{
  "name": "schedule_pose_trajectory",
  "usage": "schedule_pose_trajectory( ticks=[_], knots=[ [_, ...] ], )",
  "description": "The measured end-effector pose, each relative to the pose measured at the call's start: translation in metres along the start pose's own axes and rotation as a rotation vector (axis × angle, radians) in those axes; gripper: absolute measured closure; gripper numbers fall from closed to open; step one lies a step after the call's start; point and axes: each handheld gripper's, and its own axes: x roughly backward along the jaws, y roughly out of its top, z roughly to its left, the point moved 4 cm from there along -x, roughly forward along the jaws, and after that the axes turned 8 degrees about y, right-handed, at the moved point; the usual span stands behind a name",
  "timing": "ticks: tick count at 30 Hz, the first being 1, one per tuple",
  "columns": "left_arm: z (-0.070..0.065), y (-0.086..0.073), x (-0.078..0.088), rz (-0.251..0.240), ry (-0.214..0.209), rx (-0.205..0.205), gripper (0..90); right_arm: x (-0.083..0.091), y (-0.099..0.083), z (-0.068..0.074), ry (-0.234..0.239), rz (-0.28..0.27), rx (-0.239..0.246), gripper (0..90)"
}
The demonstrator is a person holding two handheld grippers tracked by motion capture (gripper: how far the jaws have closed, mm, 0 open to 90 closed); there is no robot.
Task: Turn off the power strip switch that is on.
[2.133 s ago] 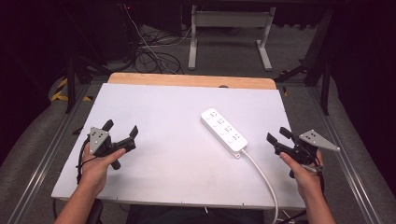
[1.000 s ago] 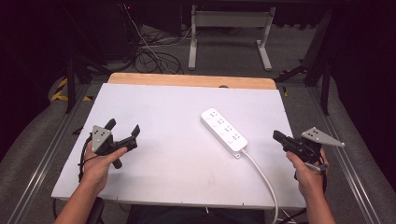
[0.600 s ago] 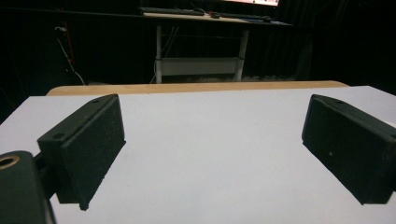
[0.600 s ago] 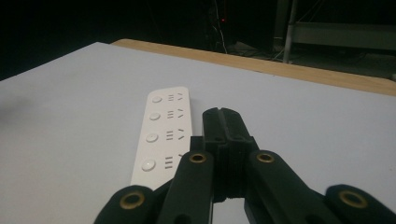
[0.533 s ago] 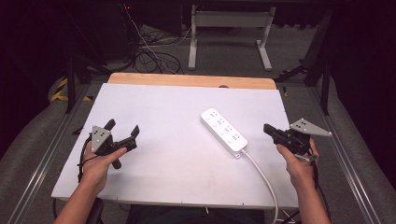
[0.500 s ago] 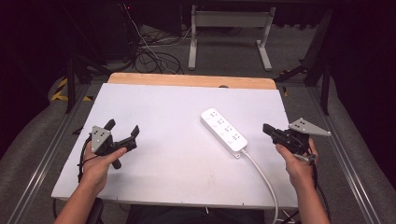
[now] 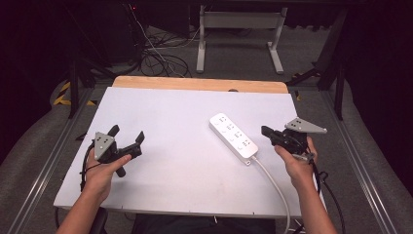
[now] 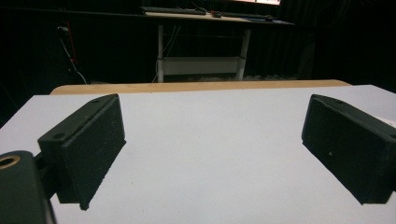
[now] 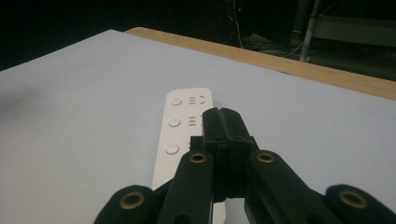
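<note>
- We see the white power strip (image 7: 233, 138) lying flat on the white table (image 7: 160, 195), right of centre, set on a diagonal; its cable (image 7: 272, 187) leaves the near end and runs off the table's front edge.
- The right gripper (image 7: 263, 129) sits just beside the strip's near right side, jaws pressed together with nothing between them, tips aimed at the strip. In the right gripper view the closed tips (image 9: 223, 122) hang over the strip's (image 9: 180, 135) row of round buttons; we can't tell if they touch.
- The left gripper (image 7: 127, 139) rests well apart on the left side of the table, jaws wide, nothing in them. The left gripper view shows both pads (image 8: 88, 142) spread over bare table.
- Handling, as we judge it: rigid plastic shell, light, smooth and fairly slippery on this flat top, so it will slide or pivot when pushed from one end. Not fragile.
- The stiff cable will likely drag and swing the near end.
- Best hold, we think: across the short width near the middle, pads on the two long sides. Closed tips suit poking a button or nudging, not lifting.
- Avoid gripping the cable alone.
</note>
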Motion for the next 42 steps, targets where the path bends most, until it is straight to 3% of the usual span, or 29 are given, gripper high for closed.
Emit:
schedule_pose_trajectory(
  ticks=[27,32,42],
  knots=[
    [0.006,-0.002,0.007,0.007,0.020,-0.006,6.5,-0.037,-0.007,0.018,0.067,0.112,0.049,90.0],
    [0.006,-0.002,0.008,0.009,0.020,-0.009,6.6,-0.047,-0.014,0.022,0.089,0.167,0.064,90.0],
    [0.004,-0.002,0.007,0.003,0.014,-0.022,6.8,-0.062,-0.030,0.023,0.078,0.256,0.093,90.0]
  ],
)
